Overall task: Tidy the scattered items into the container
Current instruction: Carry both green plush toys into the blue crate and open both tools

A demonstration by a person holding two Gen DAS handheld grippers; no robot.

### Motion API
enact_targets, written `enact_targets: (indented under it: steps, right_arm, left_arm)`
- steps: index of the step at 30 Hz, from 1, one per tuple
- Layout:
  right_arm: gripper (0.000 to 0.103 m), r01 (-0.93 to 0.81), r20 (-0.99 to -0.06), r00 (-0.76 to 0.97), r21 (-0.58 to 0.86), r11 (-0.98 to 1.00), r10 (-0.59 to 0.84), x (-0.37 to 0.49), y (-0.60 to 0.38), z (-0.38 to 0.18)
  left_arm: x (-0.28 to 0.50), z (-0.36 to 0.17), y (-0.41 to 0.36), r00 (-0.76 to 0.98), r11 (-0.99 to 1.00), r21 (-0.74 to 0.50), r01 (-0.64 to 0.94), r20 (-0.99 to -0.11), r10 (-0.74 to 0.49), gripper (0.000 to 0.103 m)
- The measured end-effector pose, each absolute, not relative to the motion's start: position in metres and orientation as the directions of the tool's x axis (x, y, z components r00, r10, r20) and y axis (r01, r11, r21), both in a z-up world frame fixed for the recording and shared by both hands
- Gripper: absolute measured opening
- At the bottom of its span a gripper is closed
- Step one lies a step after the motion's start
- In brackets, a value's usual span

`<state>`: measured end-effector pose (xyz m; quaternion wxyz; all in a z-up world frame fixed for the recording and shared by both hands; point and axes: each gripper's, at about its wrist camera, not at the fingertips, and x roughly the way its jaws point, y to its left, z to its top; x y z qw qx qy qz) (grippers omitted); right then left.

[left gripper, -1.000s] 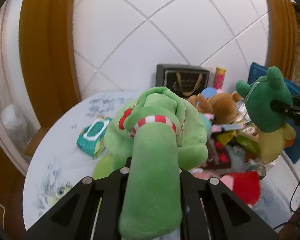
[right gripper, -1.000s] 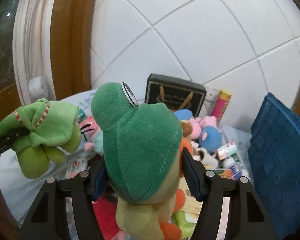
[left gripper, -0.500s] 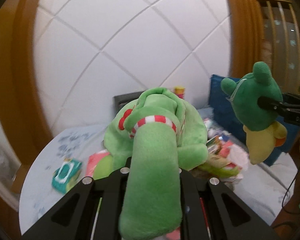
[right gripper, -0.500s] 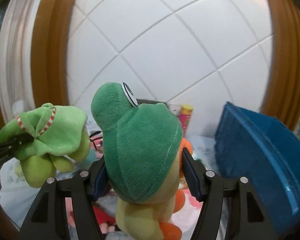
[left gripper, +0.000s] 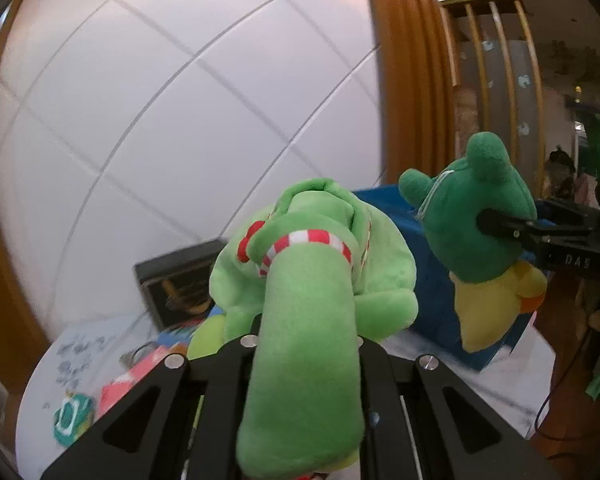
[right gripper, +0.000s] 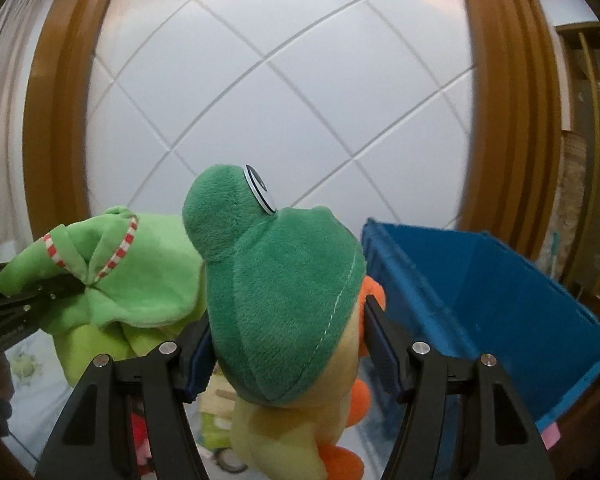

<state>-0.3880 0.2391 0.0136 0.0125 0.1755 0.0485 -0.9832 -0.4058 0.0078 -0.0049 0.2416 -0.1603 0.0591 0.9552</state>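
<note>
My left gripper [left gripper: 304, 344] is shut on a limb of the light green plush [left gripper: 316, 264] with red-and-white striped trim, held up above the table. In the right wrist view the same plush [right gripper: 140, 280] hangs at the left from the left gripper [right gripper: 60, 288]. My right gripper [right gripper: 288, 344] is shut on the yellow duck plush in a dark green frog hat [right gripper: 284, 292], its pads pressing both sides. That duck [left gripper: 472, 232] shows at the right of the left wrist view. The open blue container [right gripper: 500, 288] stands just right of the duck, its inside bare where I can see.
A round table with a floral cloth [left gripper: 80, 352] carries a black box [left gripper: 176, 280], a teal wipes pack [left gripper: 70, 420] and a red packet [left gripper: 128, 388]. More small items [right gripper: 220, 416] lie under the duck. A white tiled wall with wooden frames stands behind.
Both grippers have risen and swung right with their plush toys. The table clutter has dropped low in view, and the blue container's open inside now shows.
</note>
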Motion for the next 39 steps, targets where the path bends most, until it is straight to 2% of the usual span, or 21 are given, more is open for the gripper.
enact_targets:
  steps: [8,17,24,28,30,32,34,36,39]
  right_arm:
    - [0.066,-0.031,-0.266,-0.962,-0.119,-0.992,0.062,-0.370,0.345,0.063]
    - [0.067,-0.138,-0.241,-0.957,-0.117,-0.983,0.163,-0.372,0.461,0.096]
    - [0.068,-0.202,-0.270,-0.938,-0.088,-0.975,0.219,-0.379,0.528,0.094]
    - [0.070,-0.230,-0.302,-0.921,-0.088,-0.969,0.246,-0.387,0.557,0.085]
    - [0.075,-0.246,-0.321,-0.911,-0.085,-0.966,0.260,-0.395,0.569,0.078]
    - [0.078,-0.257,-0.332,-0.905,-0.074,-0.964,0.267,-0.399,0.579,0.074]
    - [0.081,-0.261,-0.352,-0.897,-0.072,-0.963,0.269,-0.404,0.587,0.071]
    - [0.085,-0.268,-0.353,-0.893,-0.076,-0.960,0.278,-0.405,0.593,0.067]
    - [0.087,-0.281,-0.333,-0.897,-0.082,-0.956,0.292,-0.400,0.592,0.067]
  left_arm:
    - [-0.403,0.030,0.124,-0.818,-0.844,0.031,-0.535,-0.267,0.509,0.010]
    - [-0.422,0.071,0.250,-0.778,-0.795,0.011,-0.607,-0.214,0.591,0.010]
    - [-0.447,0.077,0.334,-0.741,-0.763,0.009,-0.646,-0.248,0.624,0.011]
    - [-0.460,0.074,0.367,-0.720,-0.754,-0.013,-0.657,-0.287,0.632,0.015]
    - [-0.469,0.073,0.376,-0.712,-0.756,-0.034,-0.654,-0.310,0.630,0.023]
    - [-0.477,0.073,0.386,-0.714,-0.767,-0.042,-0.641,-0.336,0.615,0.027]
    - [-0.477,0.077,0.393,-0.723,-0.772,-0.038,-0.635,-0.325,0.610,0.042]
    - [-0.474,0.086,0.396,-0.727,-0.765,-0.033,-0.643,-0.287,0.623,0.070]
    - [-0.468,0.099,0.393,-0.742,-0.768,-0.014,-0.640,-0.250,0.623,0.085]
